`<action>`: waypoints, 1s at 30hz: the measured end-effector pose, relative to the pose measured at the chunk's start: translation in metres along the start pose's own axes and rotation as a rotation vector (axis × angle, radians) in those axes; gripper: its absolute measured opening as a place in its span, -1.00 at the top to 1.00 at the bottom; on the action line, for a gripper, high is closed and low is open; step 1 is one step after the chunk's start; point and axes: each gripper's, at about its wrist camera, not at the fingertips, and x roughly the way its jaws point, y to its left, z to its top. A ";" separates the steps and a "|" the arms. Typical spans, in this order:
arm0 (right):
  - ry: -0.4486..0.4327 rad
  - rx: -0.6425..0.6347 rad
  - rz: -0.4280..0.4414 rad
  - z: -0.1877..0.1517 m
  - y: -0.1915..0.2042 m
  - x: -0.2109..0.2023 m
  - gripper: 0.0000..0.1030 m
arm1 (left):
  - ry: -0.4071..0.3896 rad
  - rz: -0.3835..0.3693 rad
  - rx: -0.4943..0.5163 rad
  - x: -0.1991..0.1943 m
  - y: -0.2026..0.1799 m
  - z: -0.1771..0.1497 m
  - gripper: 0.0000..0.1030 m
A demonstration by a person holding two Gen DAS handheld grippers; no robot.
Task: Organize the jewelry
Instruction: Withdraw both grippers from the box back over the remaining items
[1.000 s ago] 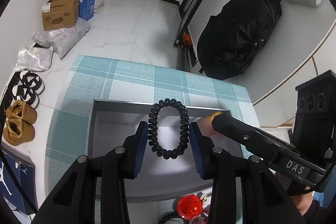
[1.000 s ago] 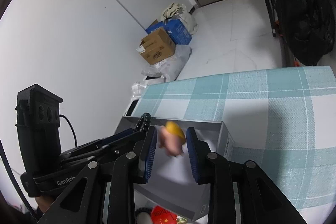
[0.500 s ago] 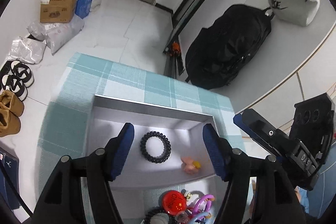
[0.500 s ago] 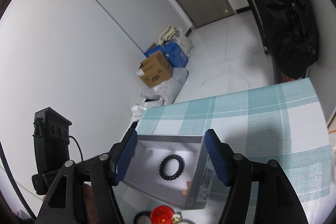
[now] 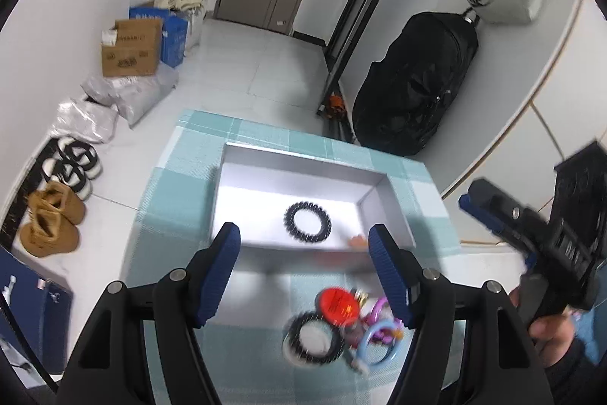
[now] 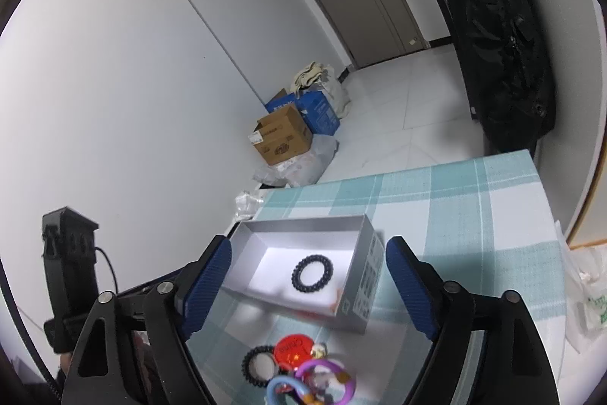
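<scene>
A silver open box (image 5: 394,204) (image 6: 364,295) sits on a teal checked tablecloth. Inside lie a black coiled hair tie (image 5: 308,225) (image 6: 312,272) and a small pink and yellow piece (image 5: 358,241) by the near right corner. My left gripper (image 5: 304,270) is open and empty, above the box's near edge. My right gripper (image 6: 309,289) is open and empty, above the box. A pile of jewelry lies in front of the box: a red round badge (image 5: 338,304) (image 6: 292,349), another black coiled tie (image 5: 313,333) (image 6: 259,366), purple and blue rings (image 5: 377,336) (image 6: 322,380).
The right gripper's body (image 5: 538,245) shows at the right of the left wrist view; the left one (image 6: 72,283) shows at the left of the right wrist view. Cardboard boxes (image 5: 131,48), bags and shoes (image 5: 51,219) lie on the floor. A black bag (image 5: 413,82) leans on the wall.
Both grippers opened and let go: the black hair tie and the pink and yellow piece dropped into the box. Both grippers then pulled back and up, bringing the jewelry pile into view.
</scene>
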 end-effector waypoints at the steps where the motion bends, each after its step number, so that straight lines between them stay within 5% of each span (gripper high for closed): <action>1: -0.001 -0.002 -0.002 -0.002 0.001 -0.003 -0.67 | 0.004 0.006 0.011 -0.002 -0.001 -0.004 -0.28; 6: 0.002 -0.033 -0.022 -0.011 0.005 -0.013 -0.72 | 0.074 0.025 0.066 0.000 -0.008 -0.026 -0.29; 9: 0.022 -0.050 -0.014 -0.017 0.007 -0.014 -0.72 | 0.180 -0.074 0.088 0.011 -0.009 -0.035 -0.29; 16: 0.042 -0.090 -0.029 -0.031 0.012 -0.024 -0.74 | 0.324 0.050 0.193 0.047 -0.010 -0.051 -0.29; 22: 0.078 -0.090 -0.056 -0.040 0.009 -0.025 -0.78 | 0.330 0.136 0.258 0.052 -0.003 -0.056 -0.29; 30: 0.095 -0.095 -0.067 -0.049 0.012 -0.030 -0.81 | 0.320 0.161 0.351 0.059 -0.016 -0.061 -0.29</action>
